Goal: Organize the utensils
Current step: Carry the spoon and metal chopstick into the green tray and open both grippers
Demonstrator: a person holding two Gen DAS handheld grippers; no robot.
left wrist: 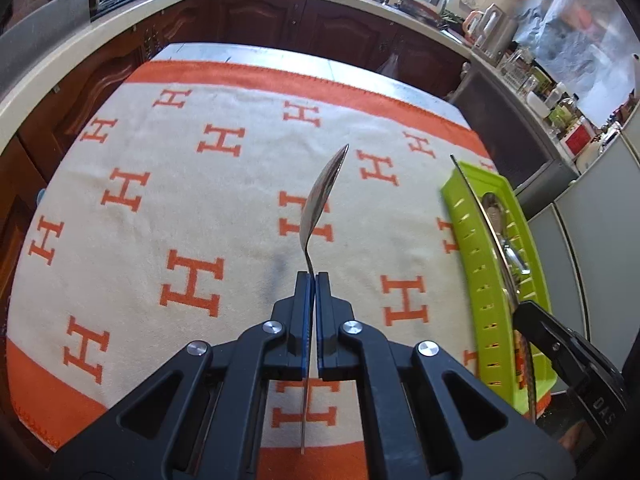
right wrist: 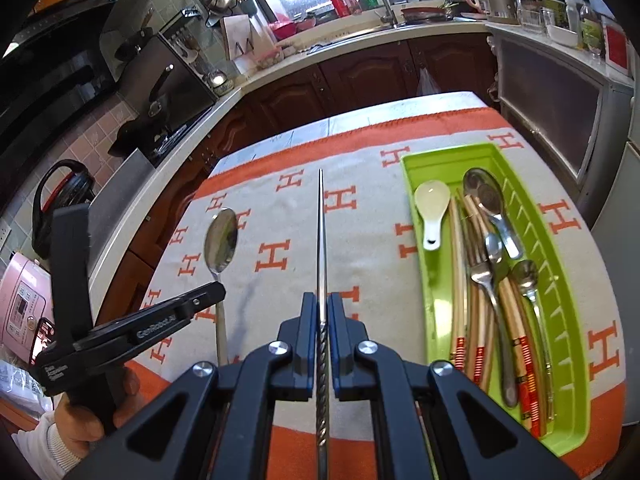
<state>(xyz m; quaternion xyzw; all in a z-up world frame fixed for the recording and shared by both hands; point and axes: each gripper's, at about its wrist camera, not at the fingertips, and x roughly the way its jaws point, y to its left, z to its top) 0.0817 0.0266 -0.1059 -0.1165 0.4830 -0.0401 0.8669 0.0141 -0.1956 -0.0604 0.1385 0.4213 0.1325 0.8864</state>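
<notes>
Blanket-covered table (left wrist: 160,200); left gripper (left wrist: 312,280) gripping spoon (left wrist: 324,192)

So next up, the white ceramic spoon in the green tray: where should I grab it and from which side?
Take the white ceramic spoon by its short handle, the near end, coming from above with the jaws across the handle. Its wide bowl points away and looks too broad to pinch. It lies at the left side of the green tray, with the wooden chopsticks close on its right, so keep the jaws narrow.
</notes>
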